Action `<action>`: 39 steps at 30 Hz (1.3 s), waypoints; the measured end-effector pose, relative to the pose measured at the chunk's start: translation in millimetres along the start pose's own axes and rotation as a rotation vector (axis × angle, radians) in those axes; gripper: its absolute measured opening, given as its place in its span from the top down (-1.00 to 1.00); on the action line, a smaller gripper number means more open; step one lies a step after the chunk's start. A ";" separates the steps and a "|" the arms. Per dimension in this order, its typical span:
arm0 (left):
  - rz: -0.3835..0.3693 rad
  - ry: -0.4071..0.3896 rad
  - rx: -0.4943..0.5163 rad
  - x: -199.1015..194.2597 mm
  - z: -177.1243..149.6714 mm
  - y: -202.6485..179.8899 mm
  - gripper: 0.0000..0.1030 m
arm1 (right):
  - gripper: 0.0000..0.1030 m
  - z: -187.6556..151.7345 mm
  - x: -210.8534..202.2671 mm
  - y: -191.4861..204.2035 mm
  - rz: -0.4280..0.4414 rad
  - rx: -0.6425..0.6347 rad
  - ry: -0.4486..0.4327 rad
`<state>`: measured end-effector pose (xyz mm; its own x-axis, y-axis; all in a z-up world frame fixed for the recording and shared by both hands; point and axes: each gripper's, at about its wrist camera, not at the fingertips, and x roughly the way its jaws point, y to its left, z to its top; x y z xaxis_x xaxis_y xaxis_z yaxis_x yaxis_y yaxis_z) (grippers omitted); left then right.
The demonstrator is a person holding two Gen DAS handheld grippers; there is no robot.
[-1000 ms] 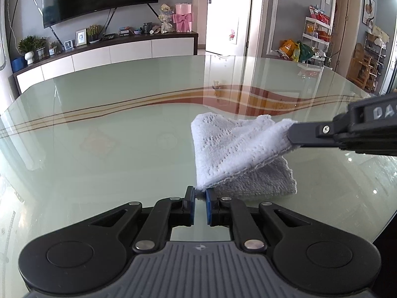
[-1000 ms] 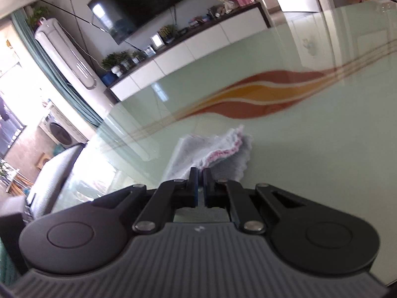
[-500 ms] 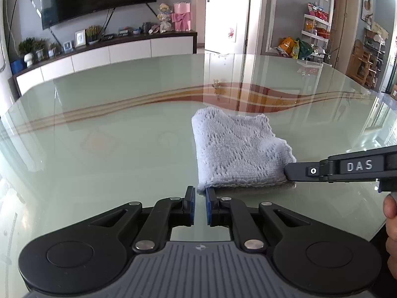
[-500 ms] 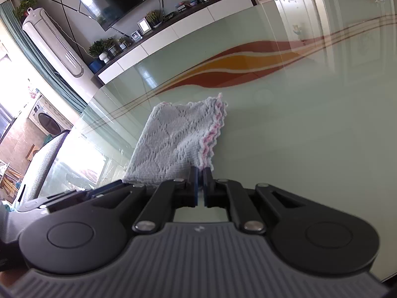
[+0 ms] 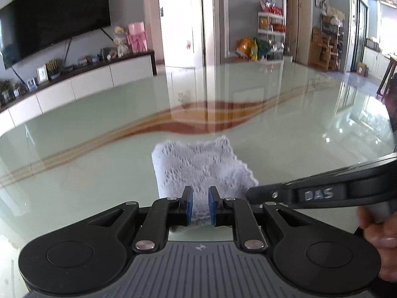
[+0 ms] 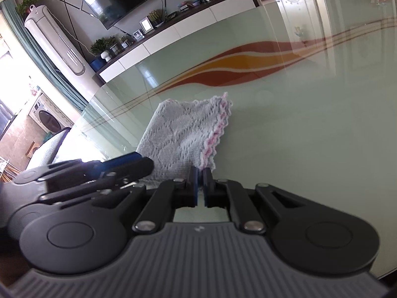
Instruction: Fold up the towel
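The towel lay folded into a small pale square on the glassy green surface, at lower centre of the left wrist frame, just below the orange and red wave pattern. The left gripper had its jaws opening, blue pads a little apart with the towel's near edge showing between them; the pads did not appear to press the cloth. From the right wrist view the towel sat in mid frame, its pink scalloped trim running down its right edge. The right gripper was closed tight at the towel's near right corner, though whether any cloth was pinched was hard to tell. A hand held it at the lower right of the left wrist frame.
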<state>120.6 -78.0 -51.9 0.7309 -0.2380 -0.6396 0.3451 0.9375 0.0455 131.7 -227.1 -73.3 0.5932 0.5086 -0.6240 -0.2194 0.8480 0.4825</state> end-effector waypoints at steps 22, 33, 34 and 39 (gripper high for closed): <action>0.007 0.049 0.010 15.6 -4.1 1.3 0.69 | 0.54 69.1 42.3 69.7 0.333 -0.820 0.094; -0.006 0.050 -0.002 14.2 -2.1 5.0 0.69 | -0.06 75.2 89.9 81.5 0.348 -1.077 0.256; -0.006 0.049 -0.003 14.1 -2.5 4.8 0.69 | -0.08 76.9 92.3 81.5 0.338 -1.068 0.247; -0.004 0.047 -0.005 14.5 -2.3 5.2 0.69 | 0.13 90.3 89.1 72.9 0.289 -0.999 0.166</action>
<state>131.6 -76.1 -62.7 0.7012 -0.2297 -0.6750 0.3447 0.9379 0.0389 238.5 -133.5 -38.2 0.3200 0.6609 -0.6789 -0.9190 0.3907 -0.0528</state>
